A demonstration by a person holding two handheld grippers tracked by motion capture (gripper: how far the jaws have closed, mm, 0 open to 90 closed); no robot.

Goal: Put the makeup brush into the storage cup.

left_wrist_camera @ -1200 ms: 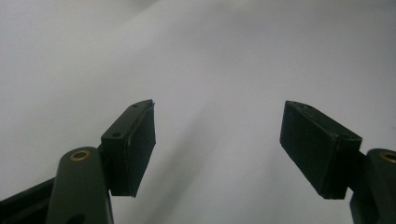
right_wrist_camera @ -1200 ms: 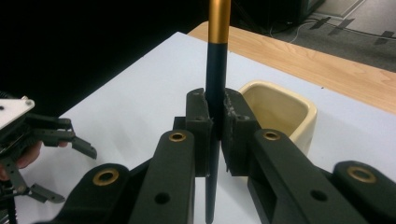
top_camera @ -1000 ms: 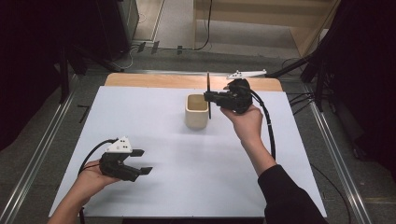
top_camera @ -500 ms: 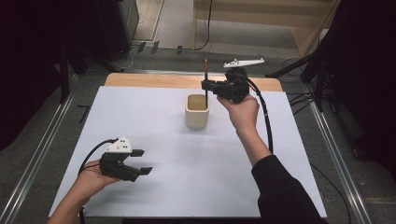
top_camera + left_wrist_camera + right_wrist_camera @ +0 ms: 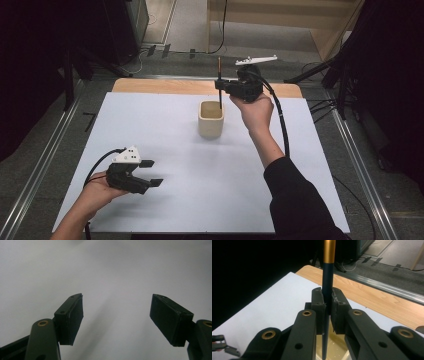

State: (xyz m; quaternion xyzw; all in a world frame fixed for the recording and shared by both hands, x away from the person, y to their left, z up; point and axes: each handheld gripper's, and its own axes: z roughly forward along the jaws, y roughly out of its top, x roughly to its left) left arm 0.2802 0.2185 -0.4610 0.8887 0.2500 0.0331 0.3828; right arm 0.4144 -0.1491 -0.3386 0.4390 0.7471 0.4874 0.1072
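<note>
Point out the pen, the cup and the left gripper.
pen (image 5: pixel 328 277), right gripper view, dark barrel just above the jaws
cup (image 5: pixel 210 127), high view, its front wall
left gripper (image 5: pixel 151 172), high view, gap between its open jaws

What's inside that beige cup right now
The lower end of a dark pen dips into the beige cup, held upright by the right gripper. The cup's pale inner wall shows around it; its bottom and the pen's tip are hidden.

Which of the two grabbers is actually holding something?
The right gripper: its jaws are clamped on an upright pen over the cup. The left gripper gapes open.
</note>
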